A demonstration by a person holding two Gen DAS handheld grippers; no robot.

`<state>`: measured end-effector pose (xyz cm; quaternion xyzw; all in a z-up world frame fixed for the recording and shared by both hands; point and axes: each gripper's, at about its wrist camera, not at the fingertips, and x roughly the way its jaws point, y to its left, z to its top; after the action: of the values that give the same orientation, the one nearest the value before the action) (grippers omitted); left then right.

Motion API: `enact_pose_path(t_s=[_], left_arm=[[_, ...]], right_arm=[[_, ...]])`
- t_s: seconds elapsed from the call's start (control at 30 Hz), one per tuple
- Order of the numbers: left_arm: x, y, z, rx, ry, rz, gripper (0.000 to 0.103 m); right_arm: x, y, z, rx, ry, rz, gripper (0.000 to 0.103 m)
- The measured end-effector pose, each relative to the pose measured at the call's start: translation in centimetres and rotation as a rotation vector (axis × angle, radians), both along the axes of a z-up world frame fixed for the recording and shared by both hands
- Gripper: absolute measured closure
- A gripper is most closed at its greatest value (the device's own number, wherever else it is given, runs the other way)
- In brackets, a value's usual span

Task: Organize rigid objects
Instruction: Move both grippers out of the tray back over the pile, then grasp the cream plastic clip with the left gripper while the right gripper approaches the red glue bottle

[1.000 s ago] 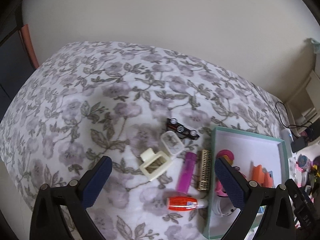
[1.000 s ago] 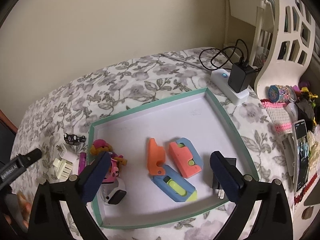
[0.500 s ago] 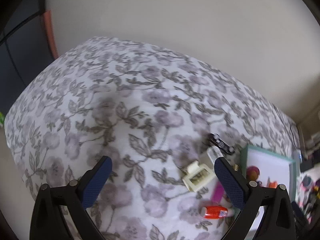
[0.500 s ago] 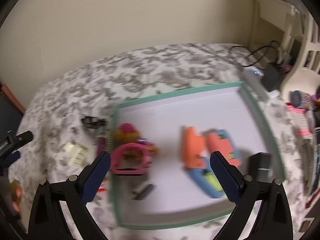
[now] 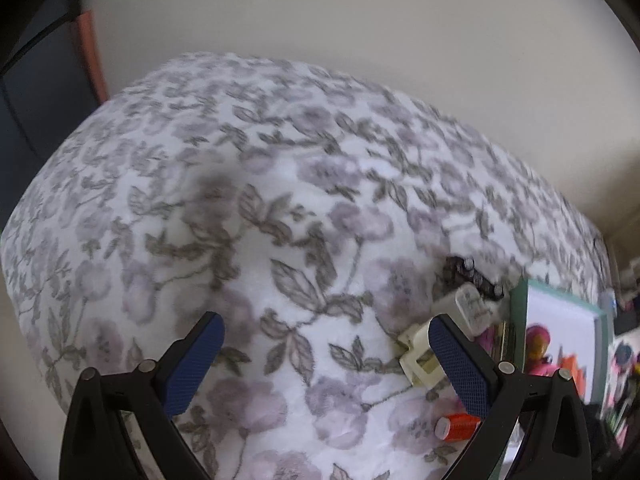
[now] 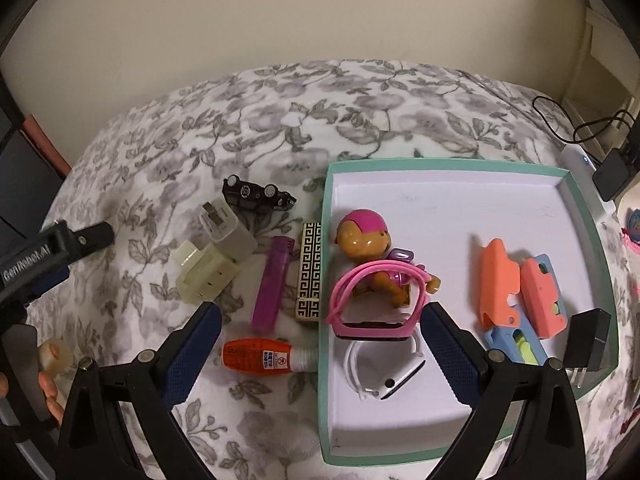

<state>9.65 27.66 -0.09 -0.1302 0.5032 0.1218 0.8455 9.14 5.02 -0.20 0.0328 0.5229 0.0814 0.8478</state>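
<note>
Glossy plastic toys fill matte teal-rimmed tray [image 6: 325, 264] on plush floral blanket [image 6: 280, 120].

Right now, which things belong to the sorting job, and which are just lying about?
Job: tray, toy car, white charger, cream adapter, purple lighter, patterned lighter, glue bottle.
Lying about: power strip, black cable.

Toy dog [image 6: 362, 240], watches and orange cases lie in the tray [image 6: 448, 196]; lighter [image 6: 272, 284], glue beside it.
</note>
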Motion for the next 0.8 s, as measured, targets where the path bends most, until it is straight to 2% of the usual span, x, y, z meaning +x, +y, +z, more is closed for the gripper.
enact_pose_path(t_s=[0.13,0.3,0.5,0.6,0.67,0.73,0.8], left_arm=[[1.2,-2.1,-1.9,0.007,0.062,-0.098,0.0],[2.4,-5.3,-3.3,0.042,0.095,-0.219,0.0],[3.4,-7.4,-4.4,0.068,0.108,-0.275,0.0],[3.7,-7.8,-4.8,0.086,0.114,-0.281,0.009],[3.9,-8.0,-4.8,0.068,0.104,-0.289,0.015],[3.9,-8.2,-4.6,0.07,0.098,-0.299,0.018],[3.8,-8.5,-4.5,0.062,0.09,-0.316,0.028]], right_arm=[[0.5,-0.5,-0.3,-0.015,0.02,-0.026,0.003],[0.9,-2.0,-0.2,-0.027,0.029,-0.076,0.003],[1.1,-2.9,-0.6,-0.015,0.058,-0.103,0.003],[1.1,-3.2,-0.8,-0.01,0.066,-0.108,0.003],[1.0,-3.3,-0.9,-0.005,0.07,-0.11,0.003],[1.0,-3.4,-0.9,-0.004,0.074,-0.111,0.003],[1.0,-3.3,-0.9,-0.004,0.076,-0.11,0.003]])
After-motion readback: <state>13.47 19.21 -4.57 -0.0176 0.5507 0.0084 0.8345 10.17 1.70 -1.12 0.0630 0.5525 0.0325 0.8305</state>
